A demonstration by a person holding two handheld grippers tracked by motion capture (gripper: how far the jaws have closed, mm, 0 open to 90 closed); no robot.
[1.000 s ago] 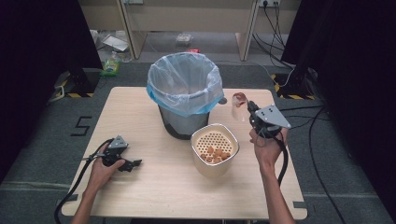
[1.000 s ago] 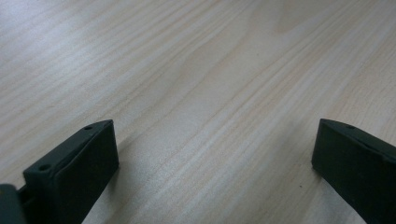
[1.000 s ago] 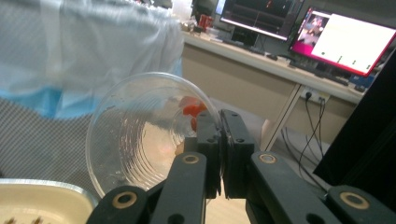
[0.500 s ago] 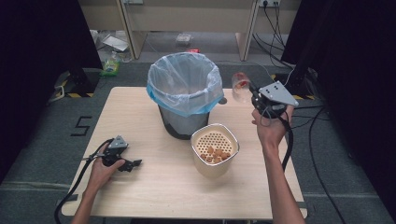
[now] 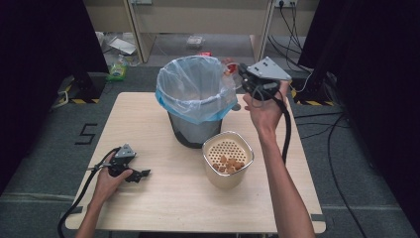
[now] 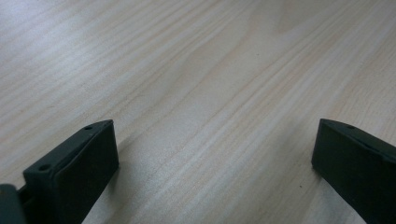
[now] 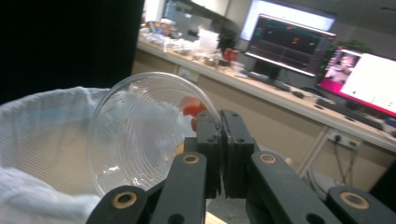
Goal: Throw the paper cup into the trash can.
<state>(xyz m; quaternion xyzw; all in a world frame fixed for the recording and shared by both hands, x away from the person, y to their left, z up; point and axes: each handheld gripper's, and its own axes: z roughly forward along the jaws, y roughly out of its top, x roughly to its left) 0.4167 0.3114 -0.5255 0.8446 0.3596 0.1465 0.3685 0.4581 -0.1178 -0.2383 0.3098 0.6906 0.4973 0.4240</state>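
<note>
clear plastic cup (image 7: 140, 135) clamped by its rim in the right claw (image 5: 242, 73), tipped on its side with its mouth toward the camera that rides on that claw, and held at the far right rim of the bin (image 5: 195, 99). in the right gripper view the two black jaws are pressed together on the cup's thin wall, and something red (image 7: 192, 109) shows through the plastic near the grip; what it is cannot be told. the white liner bag (image 7: 42, 140) of the bin billows just beside and below the cup. seen from the high view, the bin stands at the middle of the far half of the table (image 5: 148, 198), its bag edged in blue, and the right hand (image 5: 265, 109) is raised above the table's right side. a cream container (image 5: 228, 159) with a perforated insert and small brown pieces in it stands just in front of the bin, apart from both claws. the left claw (image 5: 141, 174) rests low at the table's near left, held in the left hand (image 5: 110, 179); in the left gripper view its jaws stand wide apart over bare wood with nothing between them.
</note>
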